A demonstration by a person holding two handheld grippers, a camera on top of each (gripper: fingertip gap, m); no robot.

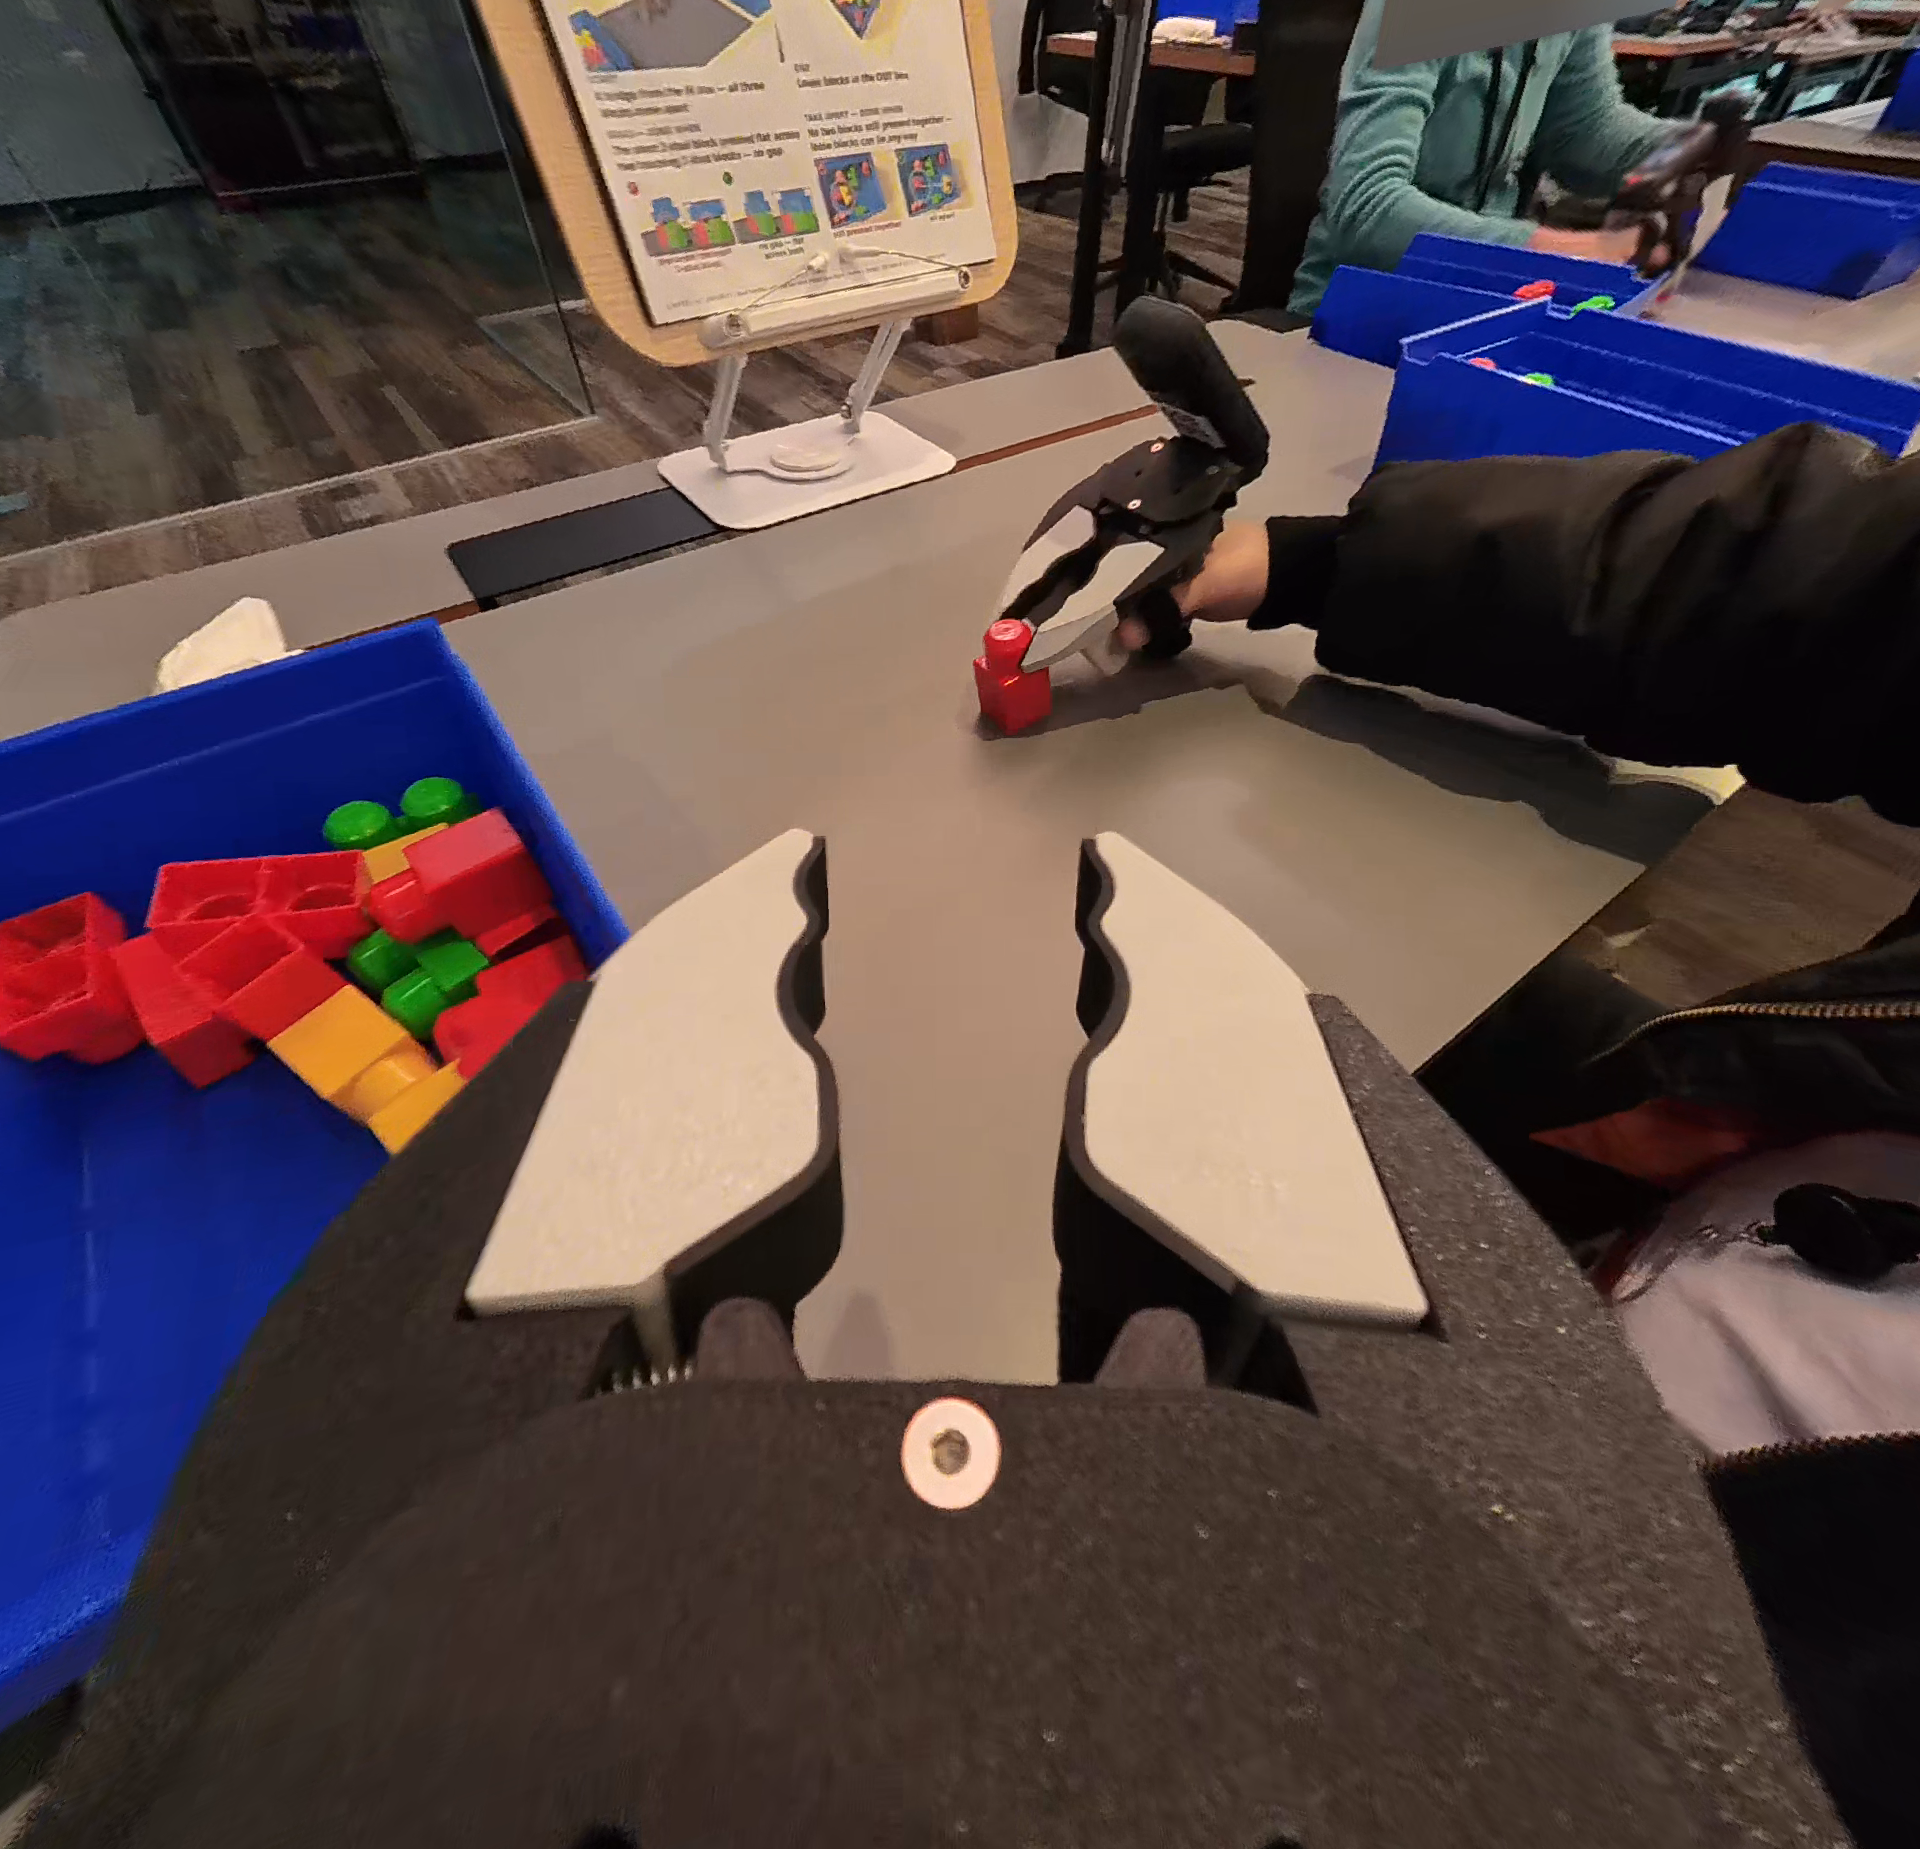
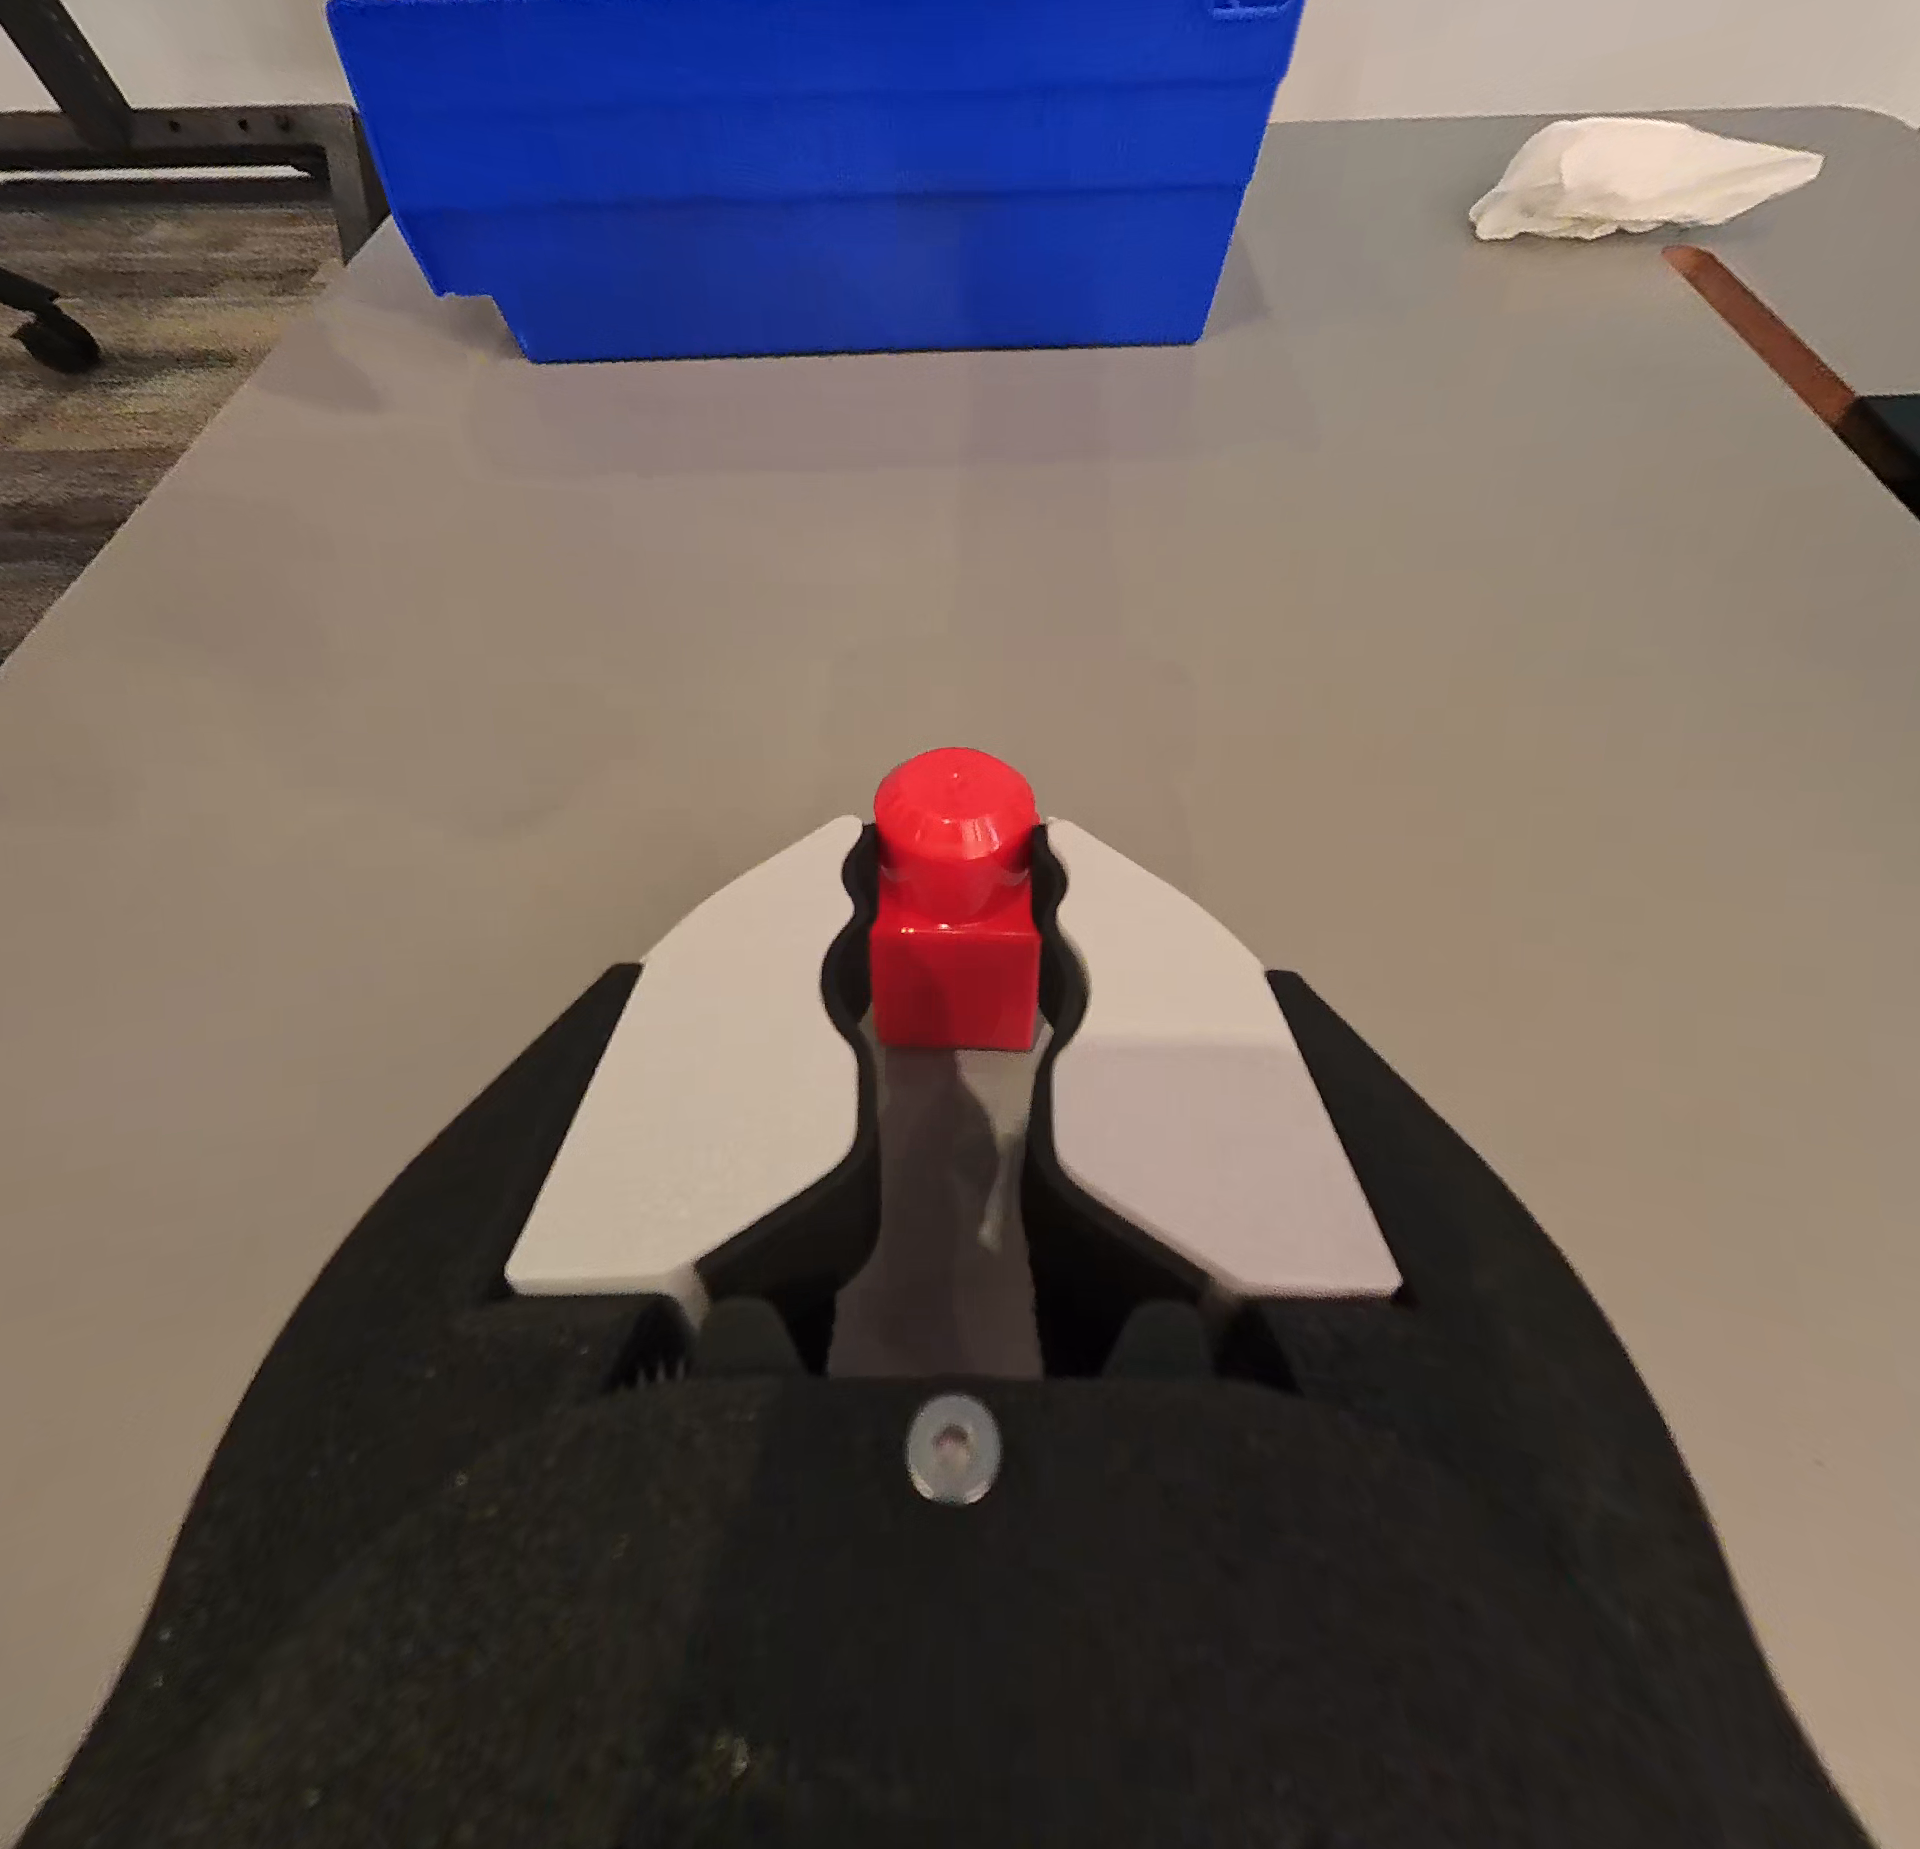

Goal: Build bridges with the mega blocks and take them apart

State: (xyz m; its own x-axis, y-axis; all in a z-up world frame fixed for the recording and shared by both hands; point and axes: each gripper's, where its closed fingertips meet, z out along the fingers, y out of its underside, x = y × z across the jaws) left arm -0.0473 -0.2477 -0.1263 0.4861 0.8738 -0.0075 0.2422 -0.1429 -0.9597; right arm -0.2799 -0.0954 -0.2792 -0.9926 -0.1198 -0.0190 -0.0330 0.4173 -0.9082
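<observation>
Far left, left wrist view: blue plastic bin (image 1: 260,719) on the grey bench (image 1: 831,677), holding a loose heap of red, green and yellow plastic mega blocks (image 1: 312,947). Crumpled white tissue (image 1: 223,641) just behind the bin's far wall.

Centre foreground: left tool (image 1: 951,864), grey-faced fingers on a black body, spread wide with bare bench showing between them; nothing gripped. It sits just beside the bin's right wall.

Behind, at the bench's far edge: wooden-framed instruction sheet on a white stand (image 1: 769,241).

Right of centre: small red one-stud plastic block (image 1: 1013,682) standing upright on the bench, well apart from the bin. Right tool (image 1: 1023,641) is down on it, held by a hand (image 1: 1226,573) in a black sleeve (image 1: 1600,594).

Right wrist view confirms: right tool (image 2: 951,843) is pinching the red block (image 2: 954,978), fingertips pressed against both sides of the stud, block base on the bench.

Far right, background: more blue bins (image 1: 1642,397), and a person in a teal top (image 1: 1475,137) seated at the next bench.
</observation>
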